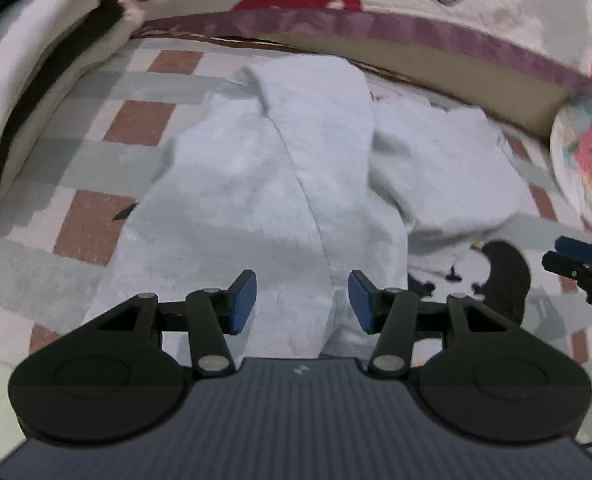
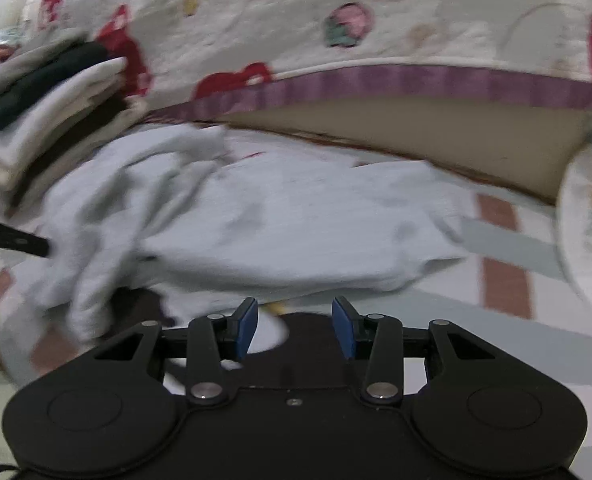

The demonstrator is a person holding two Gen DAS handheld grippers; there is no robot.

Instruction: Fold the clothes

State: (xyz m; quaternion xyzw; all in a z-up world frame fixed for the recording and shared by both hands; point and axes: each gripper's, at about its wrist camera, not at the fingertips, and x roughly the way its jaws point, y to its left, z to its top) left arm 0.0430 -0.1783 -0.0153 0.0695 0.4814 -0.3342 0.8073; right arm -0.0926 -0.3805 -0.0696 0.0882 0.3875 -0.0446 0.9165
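We have a pale grey garment [image 1: 280,184] lying on the checked bedspread [image 1: 108,136], partly doubled over itself, with a long seam running down it and a looser lobe bunched toward our right. A dark printed patch [image 1: 504,276] shows at its near edge. Our left gripper [image 1: 302,300] hangs over the near end of the cloth with its pads apart and nothing between them. Our right gripper [image 2: 295,326] is likewise spread and empty, over the dark patch [image 2: 312,344].

We judge this a pause between folds: the garment looks half-gathered, not yet a tidy rectangle like the folded stack [image 1: 36,92] at the left. Any next grasp calls for pinching a clear edge, not the bunched middle.
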